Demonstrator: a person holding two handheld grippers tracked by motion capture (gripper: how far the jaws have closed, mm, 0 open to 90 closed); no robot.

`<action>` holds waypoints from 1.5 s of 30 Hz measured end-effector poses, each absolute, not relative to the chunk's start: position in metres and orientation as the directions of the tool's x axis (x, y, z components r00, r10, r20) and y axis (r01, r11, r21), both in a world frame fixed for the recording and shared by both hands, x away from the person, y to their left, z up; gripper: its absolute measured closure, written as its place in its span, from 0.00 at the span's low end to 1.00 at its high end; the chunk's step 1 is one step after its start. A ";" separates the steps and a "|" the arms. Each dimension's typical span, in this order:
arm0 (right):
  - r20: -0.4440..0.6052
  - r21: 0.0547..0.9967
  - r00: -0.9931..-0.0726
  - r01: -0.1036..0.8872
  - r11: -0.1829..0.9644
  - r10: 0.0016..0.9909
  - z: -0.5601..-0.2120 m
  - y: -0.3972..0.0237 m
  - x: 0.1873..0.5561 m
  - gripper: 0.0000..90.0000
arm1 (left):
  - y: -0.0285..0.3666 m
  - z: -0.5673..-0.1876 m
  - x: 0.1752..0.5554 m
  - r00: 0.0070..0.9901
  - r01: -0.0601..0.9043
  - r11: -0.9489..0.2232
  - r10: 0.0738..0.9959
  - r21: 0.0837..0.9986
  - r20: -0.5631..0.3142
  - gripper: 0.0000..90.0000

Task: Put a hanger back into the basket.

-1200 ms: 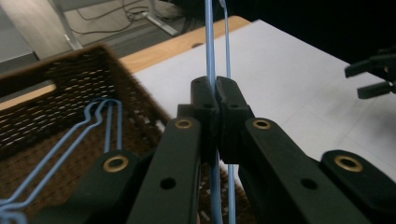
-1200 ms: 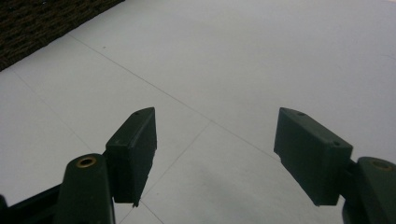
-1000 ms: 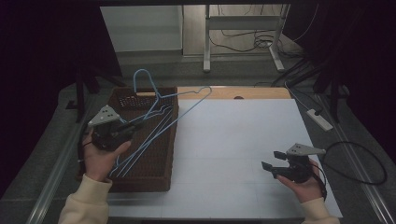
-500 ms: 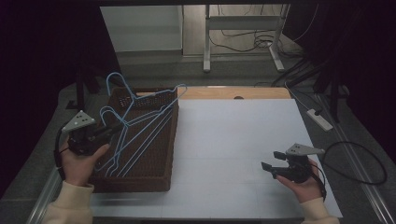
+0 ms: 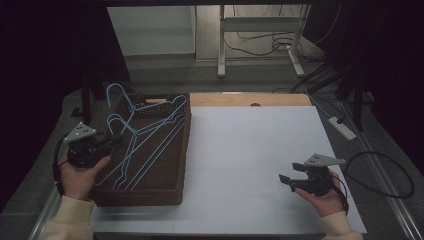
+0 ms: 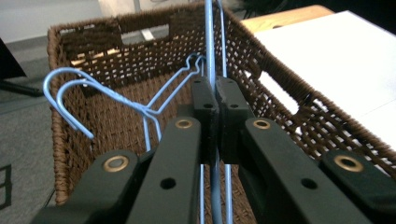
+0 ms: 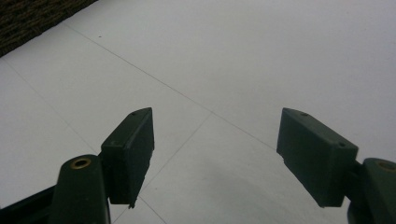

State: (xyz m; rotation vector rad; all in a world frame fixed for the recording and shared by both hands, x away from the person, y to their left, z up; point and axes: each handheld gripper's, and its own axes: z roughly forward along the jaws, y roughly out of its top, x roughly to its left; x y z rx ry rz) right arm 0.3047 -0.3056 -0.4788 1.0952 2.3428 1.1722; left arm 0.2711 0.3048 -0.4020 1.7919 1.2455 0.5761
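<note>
Thin blue wire hangers [image 6: 140, 109], hooks curled left of the left fingers [image 6: 215, 105], which clamp one wire. Right fingers [image 7: 140, 149] gape, empty.

Setting: a lab or test room set up for recording, not a home. The table [image 5: 260, 150] has a plain white top with faint seam lines, a strip of bare wood at its far edge and metal rails along the left and right sides. Beyond the far edge stands a metal frame on feet [image 5: 260, 45] with loose cables [image 5: 250, 42] on a grey floor. A white power strip [image 5: 343, 127] lies on the floor to the right, more dark cables running near it. A pale panel [image 5: 150, 30] stands at far left. Surroundings dark, the lighting falling on the table. A woven brown basket [image 5: 145, 192] sits at the left.
</note>
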 end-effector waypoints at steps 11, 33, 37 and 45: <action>0.059 0.773 -0.668 0.501 0.390 0.741 -0.480 -0.303 0.305 0.31 | 0.294 -0.422 0.294 0.387 0.587 -0.166 0.917 0.792 -0.095 0.98; 0.053 0.762 -0.674 0.504 0.406 0.737 -0.483 -0.300 0.306 0.31 | 0.294 -0.455 0.318 0.351 0.761 -0.224 0.931 0.608 -0.096 0.97; 0.055 0.760 -0.675 0.506 0.407 0.736 -0.483 -0.299 0.306 0.31 | 0.292 -0.459 0.321 0.352 0.783 -0.250 0.933 0.569 -0.074 0.96; 0.054 0.761 -0.676 0.504 0.408 0.735 -0.483 -0.300 0.306 0.32 | 0.295 -0.452 0.319 0.331 0.749 -0.233 0.943 0.621 -0.045 0.65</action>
